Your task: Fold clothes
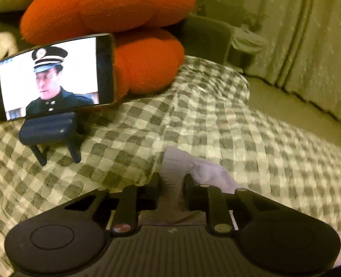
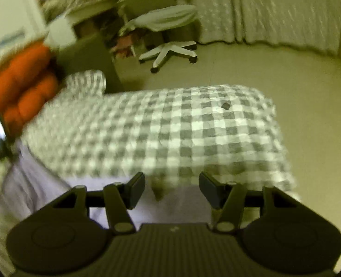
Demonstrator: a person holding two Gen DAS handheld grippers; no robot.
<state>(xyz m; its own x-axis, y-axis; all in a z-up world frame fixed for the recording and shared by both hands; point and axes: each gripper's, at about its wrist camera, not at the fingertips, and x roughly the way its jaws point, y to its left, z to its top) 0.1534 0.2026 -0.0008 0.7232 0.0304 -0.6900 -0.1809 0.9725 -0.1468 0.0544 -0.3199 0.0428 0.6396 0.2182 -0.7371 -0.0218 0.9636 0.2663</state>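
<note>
Left gripper [image 1: 171,182] with its jaws closed on a bunched fold of a pale lilac garment [image 1: 200,173], lifted above the grey-and-white checked bedspread [image 1: 216,120]; right gripper [image 2: 171,189] with jaws spread apart, nothing between them, poised over the same garment [image 2: 43,184] where it trails across the near edge of the bed. The step in hand appears to be the pick-up and spreading of the garment ahead of the first fold. The next move likely calls for the right gripper to close on a second edge or corner, well apart from the left's hold, so the cloth can be drawn flat. A phone [image 1: 52,76] on a small dark stand [image 1: 48,133] leans against orange cushions [image 1: 110,4]. Garment type, full outline and seams are hidden beneath both tools; the right view is motion-blurred.
</note>
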